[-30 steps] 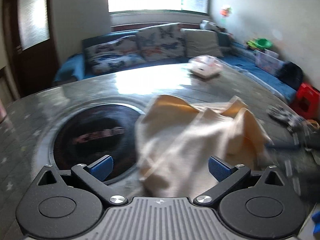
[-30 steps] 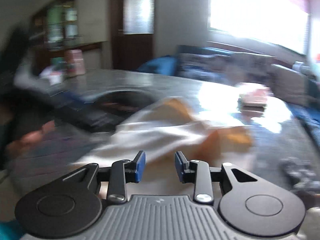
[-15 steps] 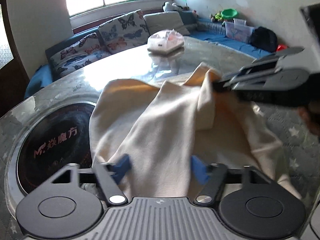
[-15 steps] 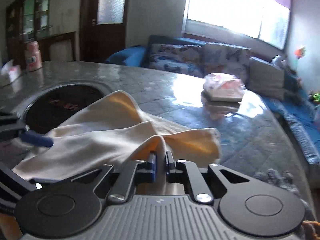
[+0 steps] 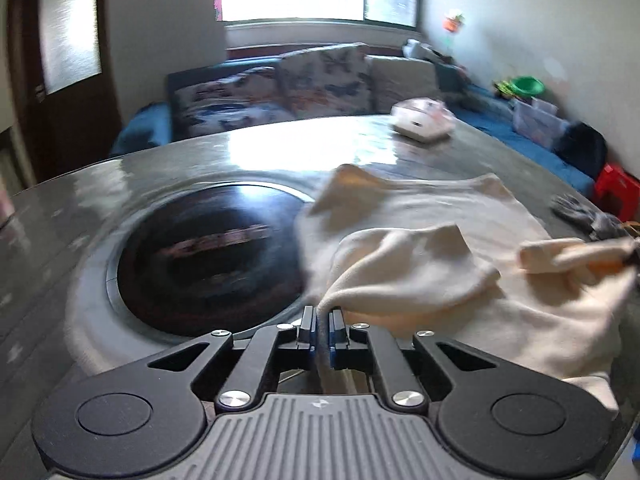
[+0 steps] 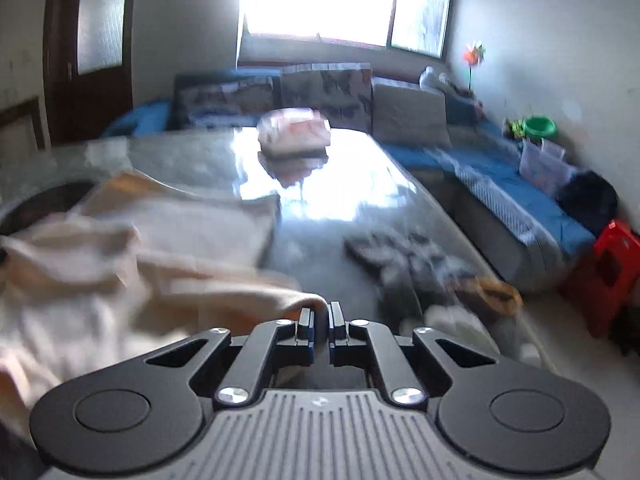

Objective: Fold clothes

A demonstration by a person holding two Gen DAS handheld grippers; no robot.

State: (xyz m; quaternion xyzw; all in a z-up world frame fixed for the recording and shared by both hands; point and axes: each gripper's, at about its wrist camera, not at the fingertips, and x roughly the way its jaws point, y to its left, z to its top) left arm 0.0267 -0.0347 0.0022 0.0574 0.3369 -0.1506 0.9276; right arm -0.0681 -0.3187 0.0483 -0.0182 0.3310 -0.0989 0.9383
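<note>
From the left wrist view, the left gripper (image 5: 319,330) has just been closing, and its fingers (image 5: 307,328) are now clamped on a fold of the cream garment (image 5: 432,276), with cloth pinched in the narrow slot between the blue pads. The garment spreads to the right and far side across the grey desk (image 5: 280,152), rumpled, with one corner raised at the far left of the cloth and another part lifted near the right edge of the frame. Left of the garment, a dark round inset (image 5: 208,268) sits in the desk surface, and the cloth's near left edge lies just beside its rim. Far across the desk rests a pale plastic-wrapped bundle (image 5: 422,120). A small dark heap (image 5: 584,216) lies on the desk at the far right.

From the right wrist view, the right gripper (image 6: 319,330) has its fingers (image 6: 306,326) closed together on an edge of the same cream garment (image 6: 120,264), which trails away to the left in blurred folds over the desk (image 6: 340,208). The wrapped bundle (image 6: 294,134) stands at the far middle of the desk in the window's glare. A dark crumpled heap (image 6: 404,256) lies on the desk to the right of the cloth, apart from it. Beyond the desk runs a blue sofa (image 6: 500,176) with cushions, and a red stool (image 6: 612,268) stands at the right.
</note>
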